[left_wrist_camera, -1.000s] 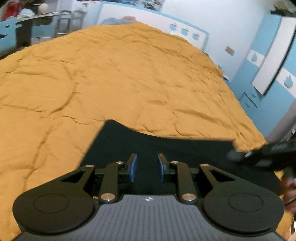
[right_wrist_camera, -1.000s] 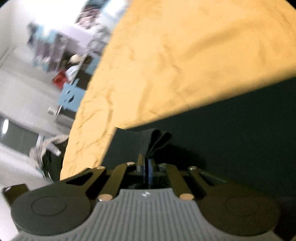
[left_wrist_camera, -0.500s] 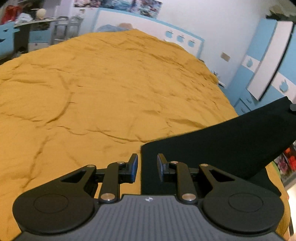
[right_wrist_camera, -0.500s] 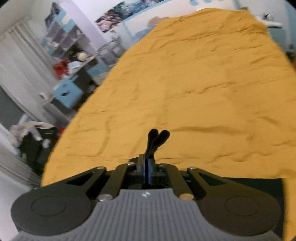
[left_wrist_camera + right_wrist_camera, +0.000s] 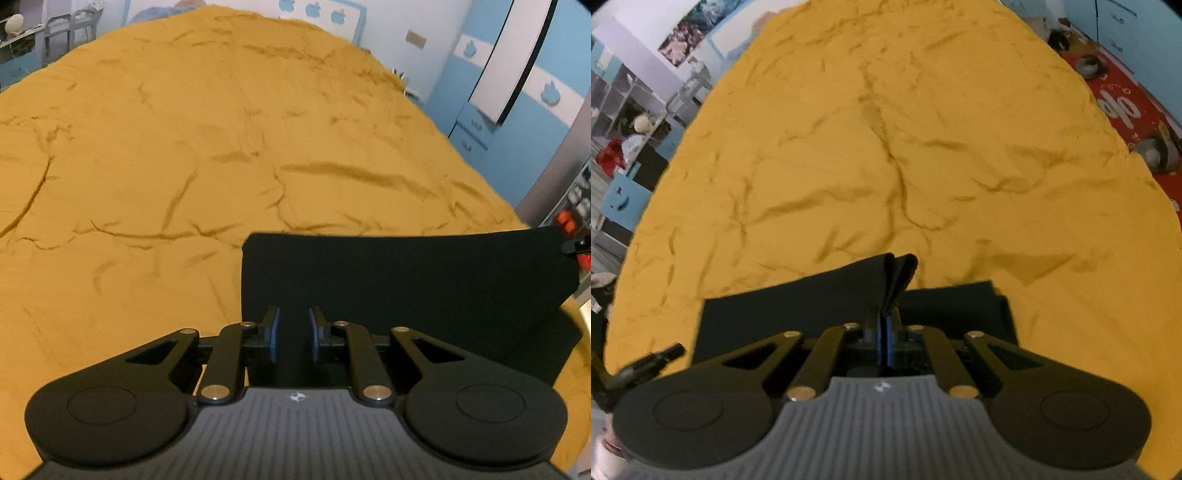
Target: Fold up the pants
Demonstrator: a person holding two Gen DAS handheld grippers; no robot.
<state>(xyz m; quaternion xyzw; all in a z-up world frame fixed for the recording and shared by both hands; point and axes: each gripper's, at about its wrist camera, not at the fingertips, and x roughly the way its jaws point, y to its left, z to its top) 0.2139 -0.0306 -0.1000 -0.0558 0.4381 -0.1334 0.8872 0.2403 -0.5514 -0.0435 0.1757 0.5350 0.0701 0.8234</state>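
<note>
The black pants point(image 5: 406, 280) lie at the near edge of a bed with an orange cover point(image 5: 221, 129). My left gripper point(image 5: 293, 334) is open, its blue pads either side of the cloth's near left part. My right gripper point(image 5: 885, 332) is shut on a bunched fold of the pants point(image 5: 897, 273), which sticks up past the fingertips. In the right wrist view the rest of the pants point(image 5: 783, 314) spread flat to the left and right below the fold. The right gripper's tip shows at the pants' far right corner in the left wrist view point(image 5: 576, 245).
The wrinkled orange cover point(image 5: 905, 147) fills most of both views. Blue and white wardrobes point(image 5: 517, 74) stand to the right of the bed. Shelves and clutter point(image 5: 624, 140) are to the left, and a red mat point(image 5: 1126, 107) lies on the floor at right.
My right gripper has carried its pants end up and over and lowered it onto the bed. The pants now lie in a wider flat shape. My left gripper stayed open.
</note>
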